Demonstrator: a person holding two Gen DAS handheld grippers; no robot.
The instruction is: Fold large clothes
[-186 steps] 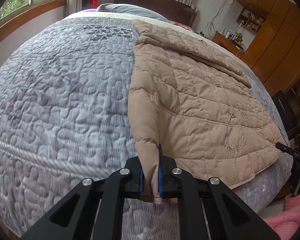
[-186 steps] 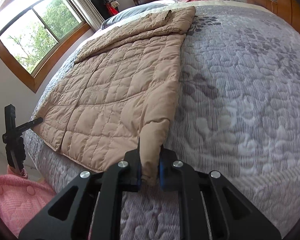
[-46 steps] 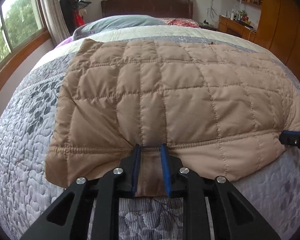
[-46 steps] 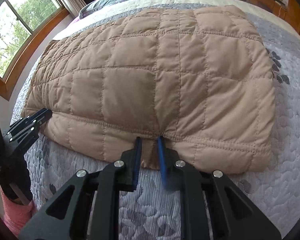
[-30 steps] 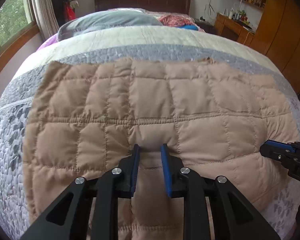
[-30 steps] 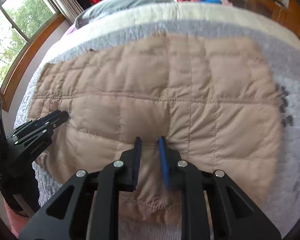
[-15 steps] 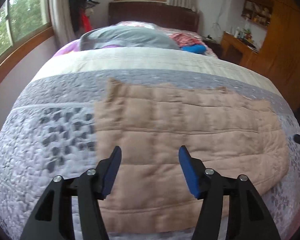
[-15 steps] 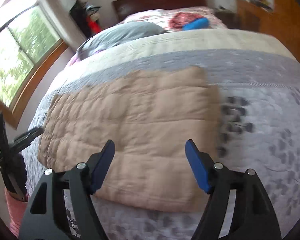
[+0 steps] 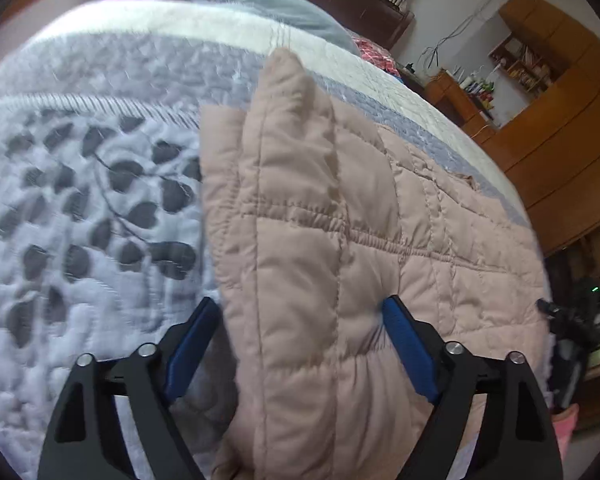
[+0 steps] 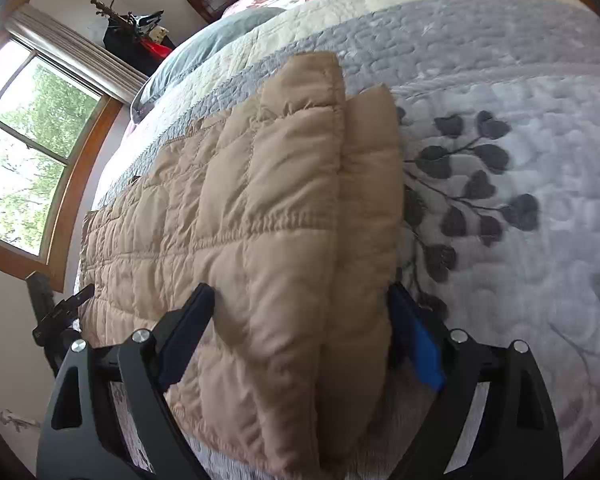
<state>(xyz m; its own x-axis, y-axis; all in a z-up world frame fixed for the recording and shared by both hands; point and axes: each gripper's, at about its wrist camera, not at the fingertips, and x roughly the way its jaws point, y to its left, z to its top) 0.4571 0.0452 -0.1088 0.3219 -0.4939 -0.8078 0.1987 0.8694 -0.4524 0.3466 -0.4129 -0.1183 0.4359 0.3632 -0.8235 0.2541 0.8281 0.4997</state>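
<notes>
**Insp. A:** Item under check – quilted tan jacket (image 9: 340, 240), folded, lying flat on the grey leaf-print bedspread (image 9: 80, 200). Confirm posn?

**Insp. B:** Confirmed. It lies across the bed, several layers thick at each end. A grey pillow (image 9: 260, 0) and dark headboard are well beyond it; window (image 10: 24, 160) to one side, wooden cabinets (image 9: 560, 140) to the other.

**Insp. A:** Left gripper (image 9: 300, 332)?

**Insp. B:** Jaws have just been opening and now stand wide. They straddle the jacket's left end: one blue pad is just outside the folded edge over the bedspread, the other over the quilting further in. The stacked edge sits between the fingers, but neither pad presses on it. Nothing held.

**Insp. A:** Right gripper (image 10: 304, 320)?

**Insp. B:** Same finding, mirrored. Jaws have just been opening, now spread wide about the right end of the jacket. One pad is beside the outer fold near the leaf print, the other over the quilted top. Fabric between the fingers, no grip. Whether the outer pad brushes the fold – cannot tell, some blur there.

**Insp. A:** Each gripper seen from the other's view?

**Insp. B:** Yes, at the far end of the jacket, small and at frame edge; no detail readable.
</notes>
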